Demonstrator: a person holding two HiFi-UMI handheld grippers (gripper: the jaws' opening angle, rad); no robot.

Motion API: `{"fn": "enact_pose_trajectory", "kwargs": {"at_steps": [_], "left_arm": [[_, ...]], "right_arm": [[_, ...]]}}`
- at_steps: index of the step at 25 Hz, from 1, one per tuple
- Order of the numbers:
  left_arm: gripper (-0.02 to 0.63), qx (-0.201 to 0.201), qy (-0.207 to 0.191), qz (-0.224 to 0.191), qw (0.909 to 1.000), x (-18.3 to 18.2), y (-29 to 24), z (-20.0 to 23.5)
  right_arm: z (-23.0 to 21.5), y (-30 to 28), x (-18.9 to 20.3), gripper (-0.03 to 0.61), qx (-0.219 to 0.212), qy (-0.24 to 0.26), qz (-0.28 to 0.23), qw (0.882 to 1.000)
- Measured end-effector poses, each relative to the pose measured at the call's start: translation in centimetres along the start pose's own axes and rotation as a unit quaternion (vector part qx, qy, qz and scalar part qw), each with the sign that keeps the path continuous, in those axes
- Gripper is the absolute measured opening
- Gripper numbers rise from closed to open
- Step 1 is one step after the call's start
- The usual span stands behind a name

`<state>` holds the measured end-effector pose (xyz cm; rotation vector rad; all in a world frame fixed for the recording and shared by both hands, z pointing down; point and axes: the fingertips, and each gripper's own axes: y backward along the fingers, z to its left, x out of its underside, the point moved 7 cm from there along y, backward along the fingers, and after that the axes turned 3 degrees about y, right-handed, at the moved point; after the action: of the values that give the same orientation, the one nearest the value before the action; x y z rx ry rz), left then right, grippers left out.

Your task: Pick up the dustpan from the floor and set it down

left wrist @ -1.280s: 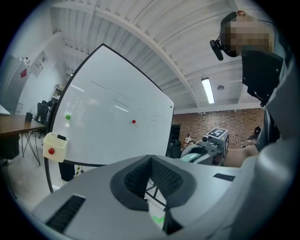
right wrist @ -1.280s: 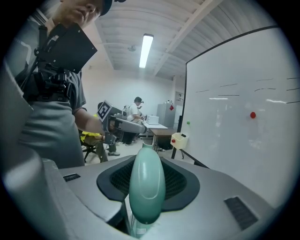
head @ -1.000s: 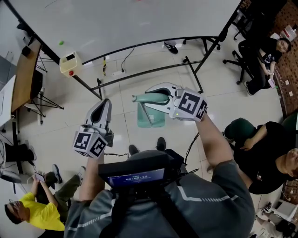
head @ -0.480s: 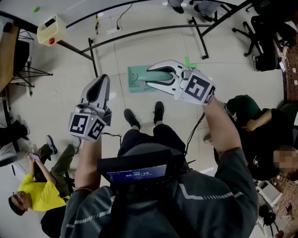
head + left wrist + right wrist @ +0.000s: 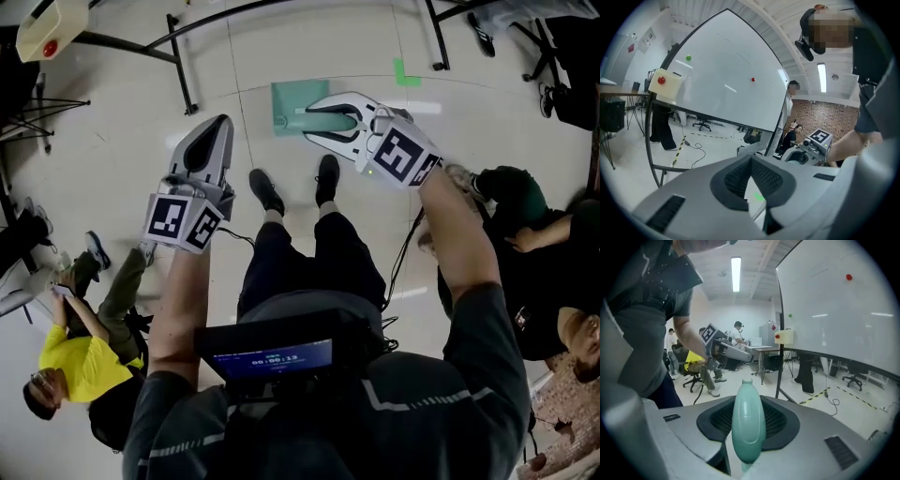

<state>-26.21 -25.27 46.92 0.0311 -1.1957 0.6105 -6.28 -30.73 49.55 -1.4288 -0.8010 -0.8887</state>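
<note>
Floor (image 5: 122,169) first: open tile ahead of the person's shoes (image 5: 265,190), so there's room to land it. The green dustpan (image 5: 286,105) is low over that spot, though I can't tell if the pan is touching yet. The right gripper (image 5: 323,120) is clamped on its handle (image 5: 748,420). I'd lower it until the pan sits flat, then release, so the handle doesn't tip over. The left gripper (image 5: 214,141) is closed on nothing and off to the side, which is fine.
</note>
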Motion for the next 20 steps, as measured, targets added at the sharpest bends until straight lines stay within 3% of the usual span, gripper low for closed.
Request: {"fn": "enact_pose_trajectory", "kwargs": {"at_steps": [12, 20], "left_arm": [[0.035, -0.013, 0.038, 0.055, 0.9977, 13.6, -5.8, 5.4], [0.035, 0.001, 0.039, 0.069, 0.9968, 17.3, -7.8, 5.3]], "right_arm": [[-1.0, -6.4, 14.1, 0.166, -0.01, -0.016, 0.038, 0.999], [-0.3, -7.6, 17.2, 0.166, -0.012, -0.02, 0.022, 1.0]]}}
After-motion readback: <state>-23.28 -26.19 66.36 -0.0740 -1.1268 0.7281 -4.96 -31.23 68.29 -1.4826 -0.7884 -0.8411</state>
